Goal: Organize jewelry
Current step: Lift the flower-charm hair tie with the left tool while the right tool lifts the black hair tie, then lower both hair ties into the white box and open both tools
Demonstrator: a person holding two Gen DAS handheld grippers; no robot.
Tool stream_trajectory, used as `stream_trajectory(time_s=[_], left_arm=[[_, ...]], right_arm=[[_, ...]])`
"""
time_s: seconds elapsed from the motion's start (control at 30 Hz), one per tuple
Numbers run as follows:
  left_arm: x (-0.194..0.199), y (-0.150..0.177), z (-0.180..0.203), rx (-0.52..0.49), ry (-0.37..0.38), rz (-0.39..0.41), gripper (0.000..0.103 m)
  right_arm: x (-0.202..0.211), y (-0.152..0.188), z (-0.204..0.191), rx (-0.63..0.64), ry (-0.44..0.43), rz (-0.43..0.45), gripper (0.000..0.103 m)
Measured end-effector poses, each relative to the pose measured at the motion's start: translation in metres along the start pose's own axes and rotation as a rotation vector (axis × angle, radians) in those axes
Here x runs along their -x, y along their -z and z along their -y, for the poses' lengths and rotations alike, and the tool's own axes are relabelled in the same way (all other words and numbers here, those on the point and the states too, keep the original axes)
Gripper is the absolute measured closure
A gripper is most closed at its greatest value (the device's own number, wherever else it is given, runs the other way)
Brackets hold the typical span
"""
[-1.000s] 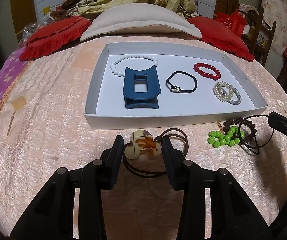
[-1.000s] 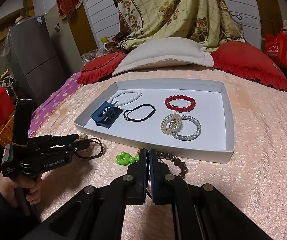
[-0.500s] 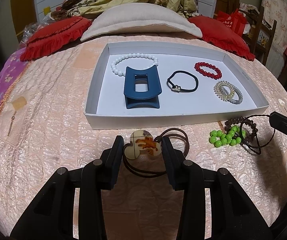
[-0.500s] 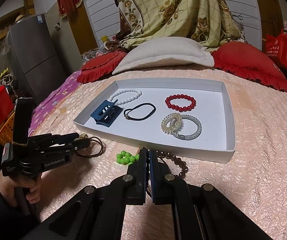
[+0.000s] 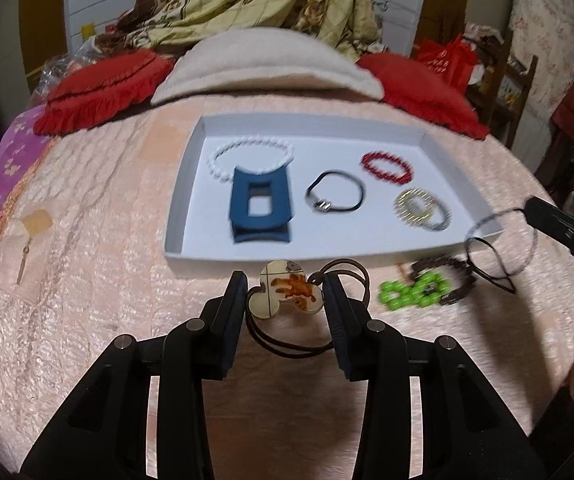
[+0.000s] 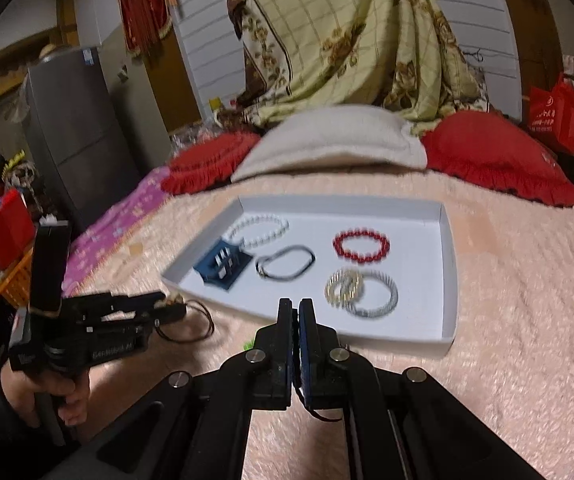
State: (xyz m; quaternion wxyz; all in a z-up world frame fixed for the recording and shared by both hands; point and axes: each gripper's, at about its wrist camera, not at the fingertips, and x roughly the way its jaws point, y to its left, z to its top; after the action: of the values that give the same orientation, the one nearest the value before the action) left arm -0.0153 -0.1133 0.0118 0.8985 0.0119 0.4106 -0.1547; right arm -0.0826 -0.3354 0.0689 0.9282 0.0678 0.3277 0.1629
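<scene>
Left hand-held gripper (image 5: 285, 294) clamps pendant hair tie (image 5: 285, 294) just before white tray (image 5: 191, 258).

Left tool (image 5: 285, 294) clamps partly closed; right tool (image 6: 295, 316) pinched fully together.

Both grippers are matte black linkages with silver pivot screws, ribbed fingers (image 5: 236, 300) and white lettering.
</scene>
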Motion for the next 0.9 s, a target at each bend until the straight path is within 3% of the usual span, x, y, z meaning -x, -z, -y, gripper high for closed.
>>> stream_trajectory(time_s=[0.3, 0.57, 0.73, 0.9], left_arm=[[0.009, -0.034, 0.015, 0.016, 0.063, 0.046, 0.065], [-0.031, -0.080, 0.024, 0.016, 0.086, 0.050, 0.066], [-0.070, -0.071, 0.023, 0.016, 0.054, -0.009, 0.066], [-0.083, -0.061, 0.024, -0.002, 0.039, -0.036, 0.065]], right_arm=[[0.002, -0.045, 0.009, 0.005, 0.009, 0.061, 0.100], [-0.044, -0.064, 0.025, -0.038, -0.012, 0.010, 0.100], [-0.074, -0.064, 0.039, -0.117, -0.032, -0.031, 0.100], [-0.102, -0.059, 0.055, -0.228, -0.073, -0.078, 0.100]])
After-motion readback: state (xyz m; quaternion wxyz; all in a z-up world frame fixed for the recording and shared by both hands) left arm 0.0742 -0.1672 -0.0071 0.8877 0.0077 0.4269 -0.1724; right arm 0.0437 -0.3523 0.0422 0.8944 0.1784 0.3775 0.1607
